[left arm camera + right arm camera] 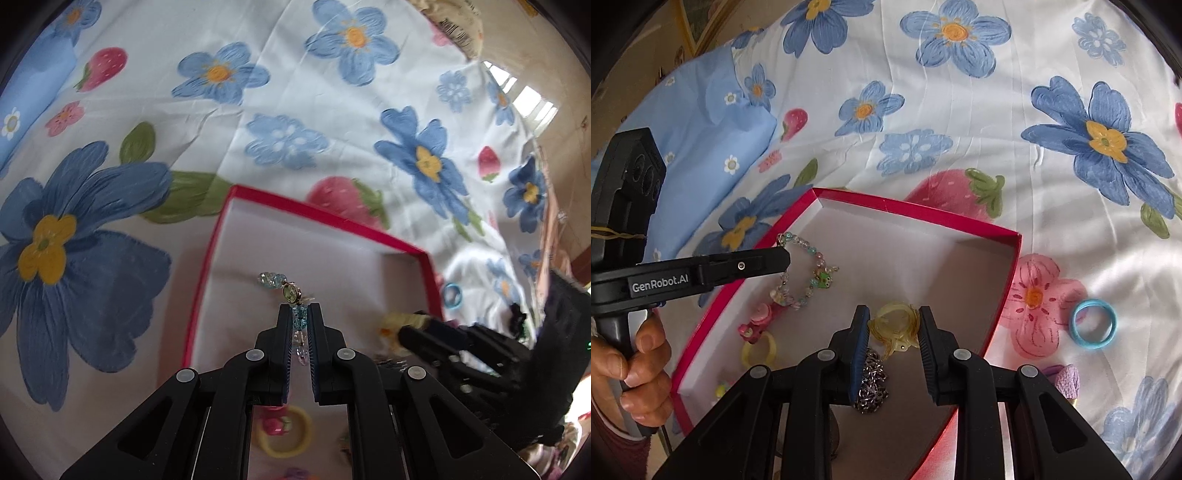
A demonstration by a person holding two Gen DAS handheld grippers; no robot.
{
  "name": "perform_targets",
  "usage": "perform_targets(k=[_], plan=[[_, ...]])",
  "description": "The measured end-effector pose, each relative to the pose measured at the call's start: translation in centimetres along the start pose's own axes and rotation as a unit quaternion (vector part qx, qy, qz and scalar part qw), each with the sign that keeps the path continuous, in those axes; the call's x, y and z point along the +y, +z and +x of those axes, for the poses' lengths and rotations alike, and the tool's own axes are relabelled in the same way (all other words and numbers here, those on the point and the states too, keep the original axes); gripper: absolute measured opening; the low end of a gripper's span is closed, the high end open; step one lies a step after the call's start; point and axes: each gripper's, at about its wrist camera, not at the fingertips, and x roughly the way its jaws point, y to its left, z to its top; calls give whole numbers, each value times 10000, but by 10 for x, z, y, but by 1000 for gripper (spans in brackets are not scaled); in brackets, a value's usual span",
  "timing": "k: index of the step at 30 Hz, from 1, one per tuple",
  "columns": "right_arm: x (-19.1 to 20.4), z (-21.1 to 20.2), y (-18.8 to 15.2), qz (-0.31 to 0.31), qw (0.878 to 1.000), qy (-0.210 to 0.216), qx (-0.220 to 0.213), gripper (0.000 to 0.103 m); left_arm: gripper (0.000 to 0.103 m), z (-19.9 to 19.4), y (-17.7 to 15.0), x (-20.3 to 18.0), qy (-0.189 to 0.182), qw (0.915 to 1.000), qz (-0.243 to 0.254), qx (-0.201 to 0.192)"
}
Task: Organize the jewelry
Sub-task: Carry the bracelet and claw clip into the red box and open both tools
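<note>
At the bottom of the right wrist view, the right gripper (894, 325) has its fingers on either side of a translucent yellow hair clip (894, 323); whether they press on it or merely flank it cannot be told. Just under the clip, a bunched silver chain (871, 382) lies on the white floor of the red box (916, 212). To the lower left in the box sit a yellow ring with a pink flower charm (759, 338) and, at the very edge, a small pale item too blurred to name. Higher on the left, the left gripper (783, 260) reaches in over the box's left wall, its tips closed on a beaded bracelet (803, 271) that hangs as a loop above the box floor. The person's hand (639, 365) grips the handle at the lower left.

In the left wrist view, the same gripper (299, 314) shows its fingers pinched together on the bracelet's blue beads (299, 317), with a small round charm just above the tips.

Outside the box, to the right in the right wrist view, a blue hair tie (1093, 325) and a purple piece (1065, 380) lie on the floral bedsheet (960, 110). A light blue pillow (701, 110) fills the upper left.
</note>
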Motion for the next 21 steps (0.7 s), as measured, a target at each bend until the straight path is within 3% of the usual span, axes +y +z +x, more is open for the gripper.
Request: perform_targets(k=[11, 17, 21], plan=[[1, 1, -1, -11, 10000, -50, 41, 30, 8, 11, -3, 3, 230, 9996, -61, 140], [0, 2, -3, 41, 10000, -22, 55, 30, 19, 10, -3, 1, 330, 9993, -37, 144], [0, 2, -3, 30, 10000, -7, 53, 30, 20, 9, -4, -1, 377, 9992, -8, 142]])
